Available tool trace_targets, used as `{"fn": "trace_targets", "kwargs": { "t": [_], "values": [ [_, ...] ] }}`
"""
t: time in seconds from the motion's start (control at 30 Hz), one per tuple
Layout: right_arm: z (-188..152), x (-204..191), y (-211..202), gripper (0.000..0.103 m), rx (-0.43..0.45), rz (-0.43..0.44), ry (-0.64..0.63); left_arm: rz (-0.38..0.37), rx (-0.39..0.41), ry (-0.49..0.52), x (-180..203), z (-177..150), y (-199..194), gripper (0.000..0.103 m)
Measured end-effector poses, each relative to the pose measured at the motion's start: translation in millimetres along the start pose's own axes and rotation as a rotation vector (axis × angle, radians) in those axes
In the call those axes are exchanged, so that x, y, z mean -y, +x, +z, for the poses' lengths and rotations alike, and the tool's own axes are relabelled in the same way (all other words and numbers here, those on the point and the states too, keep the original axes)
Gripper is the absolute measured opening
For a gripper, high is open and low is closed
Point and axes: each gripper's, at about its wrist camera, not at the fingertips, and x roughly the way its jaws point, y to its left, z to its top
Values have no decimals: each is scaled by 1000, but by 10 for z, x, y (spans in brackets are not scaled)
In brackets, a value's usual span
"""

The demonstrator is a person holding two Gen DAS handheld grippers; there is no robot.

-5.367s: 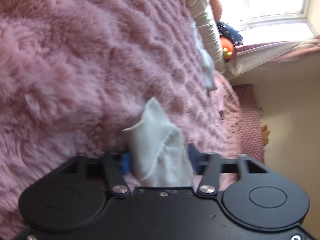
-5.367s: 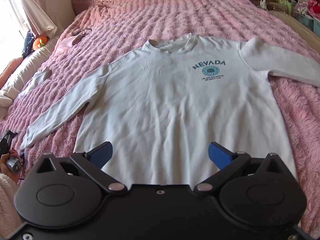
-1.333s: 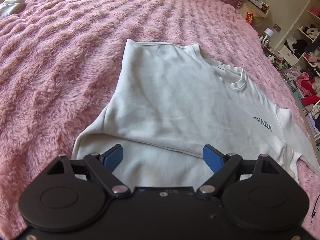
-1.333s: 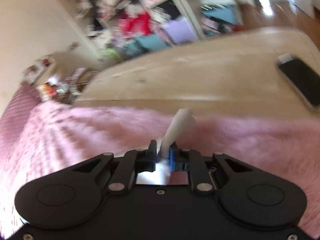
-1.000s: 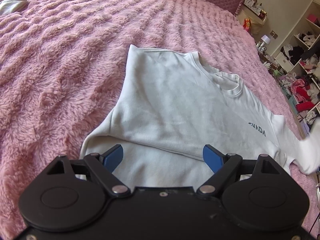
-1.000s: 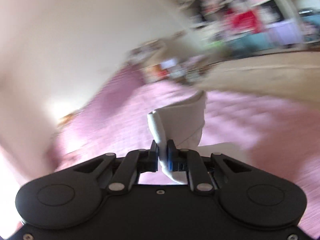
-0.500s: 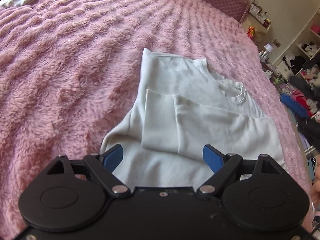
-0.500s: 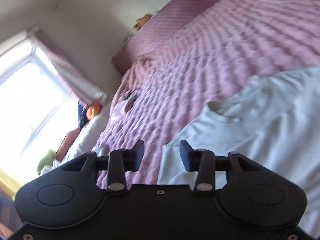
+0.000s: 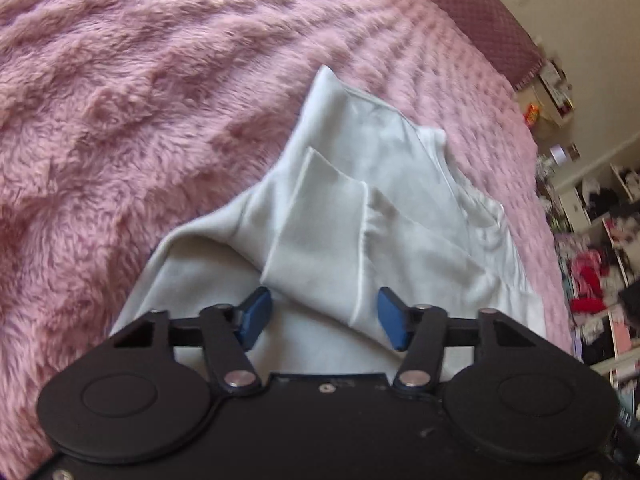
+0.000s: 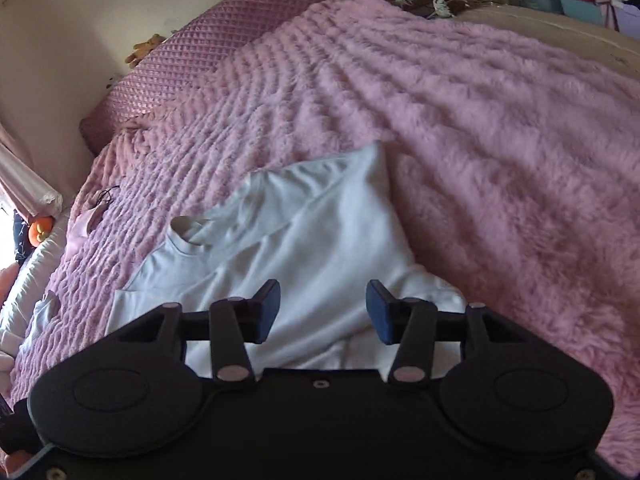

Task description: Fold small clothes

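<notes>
While the white long-sleeved sweatshirt [image 9: 372, 216] lies on the fluffy pink bedspread [image 9: 120, 112] with both sleeves folded across its body, the left gripper [image 9: 323, 316] hovers over its near hem, jaws apart and empty. The right gripper [image 10: 322, 311] is likewise spread over the garment's near edge. Half a second ago, its jaws were narrower and pointed further left.

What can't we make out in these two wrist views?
- Sweatshirt hem: both views, hidden behind the gripper bodies.
- Chest print: folded sleeves cover it.
- Shelf clutter: left view, blurred, cut by the edge.
- Dark item on the blanket: right view, too small.
</notes>
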Motion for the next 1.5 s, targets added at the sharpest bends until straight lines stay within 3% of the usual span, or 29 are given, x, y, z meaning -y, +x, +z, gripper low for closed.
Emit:
{"fn": "trace_targets", "kwargs": {
  "t": [0.07,0.13,0.17,0.33,0.4,0.47,0.53,0.6,0.63,0.77,0.93,1.07,1.1,1.13,1.2,1.3,1.4,1.5],
  "values": [
    [-35,60,4,49,-2,-11,-8,5,17,-21,-25,18,10,38],
    [-60,7,49,49,-4,-38,-22,11,27,-10,-22,28,14,11],
    [-68,24,58,49,-5,-47,-24,10,35,9,-18,44,1,7],
    [-57,116,-11,54,16,-100,-43,-82,179,55,49,-5,-319,6],
    [-56,140,-49,55,17,-139,-101,-64,149,45,0,-16,-280,6],
    [-57,142,-42,55,-1,-188,-203,4,89,61,-73,-43,-121,7],
    [-72,134,-11,55,-17,-241,-318,32,80,99,-104,-90,-53,15],
    [-95,123,19,52,-38,-264,-423,38,93,109,-101,-115,-86,16],
    [-109,119,41,48,-49,-273,-466,42,96,108,-91,-116,-126,25],
    [-128,98,126,39,-88,-266,-573,59,112,159,-60,-85,-343,40],
    [-158,8,250,37,-71,-282,-672,60,169,149,-38,112,-509,48],
    [-184,-75,323,36,-67,-279,-729,38,141,157,88,209,-375,50],
    [-194,-86,340,30,-70,-278,-741,34,128,149,109,209,-319,51],
    [-196,-89,351,7,-76,-268,-744,31,115,140,123,203,-263,51],
    [-185,-100,302,6,-72,-262,-729,25,95,132,144,181,-180,52],
    [-177,-37,146,5,-50,-267,-700,33,78,163,160,109,-52,65],
    [-245,165,263,5,-121,-265,-665,63,54,227,148,71,76,65],
    [-194,262,238,7,-104,-210,-577,73,42,242,105,80,100,68]
  ]
}}
